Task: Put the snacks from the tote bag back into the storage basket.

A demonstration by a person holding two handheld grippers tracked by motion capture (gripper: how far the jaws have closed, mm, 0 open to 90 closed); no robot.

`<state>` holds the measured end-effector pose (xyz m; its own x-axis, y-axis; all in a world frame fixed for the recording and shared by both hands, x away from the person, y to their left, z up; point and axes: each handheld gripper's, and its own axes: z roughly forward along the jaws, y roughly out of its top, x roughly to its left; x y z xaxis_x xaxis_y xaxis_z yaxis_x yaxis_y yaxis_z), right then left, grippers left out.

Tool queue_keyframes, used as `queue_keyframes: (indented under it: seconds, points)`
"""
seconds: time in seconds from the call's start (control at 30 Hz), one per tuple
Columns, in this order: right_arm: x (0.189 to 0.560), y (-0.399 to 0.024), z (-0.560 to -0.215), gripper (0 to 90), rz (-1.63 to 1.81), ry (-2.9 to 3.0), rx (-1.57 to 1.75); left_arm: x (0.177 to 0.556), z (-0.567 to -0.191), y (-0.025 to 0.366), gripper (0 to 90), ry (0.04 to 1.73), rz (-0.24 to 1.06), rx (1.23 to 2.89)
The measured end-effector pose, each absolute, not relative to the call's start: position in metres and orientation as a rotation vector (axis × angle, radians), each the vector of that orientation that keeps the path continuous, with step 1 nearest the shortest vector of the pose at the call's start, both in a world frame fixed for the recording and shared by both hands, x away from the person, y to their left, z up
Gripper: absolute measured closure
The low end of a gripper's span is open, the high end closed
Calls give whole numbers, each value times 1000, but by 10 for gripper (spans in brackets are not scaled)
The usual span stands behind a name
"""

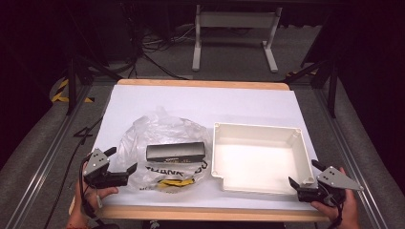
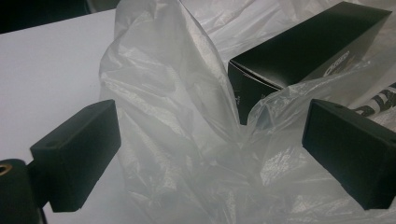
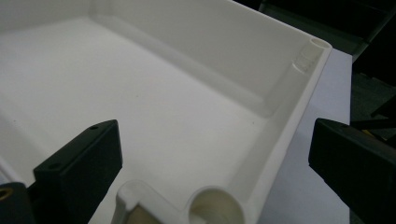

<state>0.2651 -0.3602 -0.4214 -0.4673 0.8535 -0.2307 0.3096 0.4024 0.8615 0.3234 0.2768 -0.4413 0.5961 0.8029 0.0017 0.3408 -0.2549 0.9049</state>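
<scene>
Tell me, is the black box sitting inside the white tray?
No, the black box lies on the plastic bag to the left of the white tray, which holds nothing.

Ahead of the left gripper (image 2: 210,154), a thin, crinkled translucent plastic bag (image 2: 177,121) wraps a matt black cardboard box (image 2: 303,51). The smooth, matt white plastic tray (image 3: 187,107) lies between the right gripper's jaws.

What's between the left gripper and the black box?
Crumpled clear plastic bag: in the left gripper view its folds bulge between the open left gripper and the black box, which lies on the bag.
</scene>
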Motion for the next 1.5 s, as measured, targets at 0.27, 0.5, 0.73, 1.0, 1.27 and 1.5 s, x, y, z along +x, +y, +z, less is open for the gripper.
queue_keyframes:
  seconds: [0.27, 0.5, 0.73, 1.0, 1.27, 1.5]
  points:
    - [265, -362, -418, 35, 1035, 1963, 997, 323, -442, 277, 52, 918, 580, 1837]
    - [267, -362, -414, 34, 1029, 1954, 992, 323, -442, 278, 52, 906, 580, 1838]
    - [272, -358, -408, 34, 1016, 1944, 975, 319, -443, 279, 52, 908, 589, 1841]
    - [280, -349, -396, 41, 1043, 1985, 875, 316, -447, 283, 54, 934, 602, 1843]
    - [283, -338, -385, 66, 1132, 2001, 839, 308, -447, 286, 54, 939, 605, 1841]
    - [294, -325, -378, 73, 1144, 2011, 818, 307, -449, 286, 55, 948, 604, 1852]
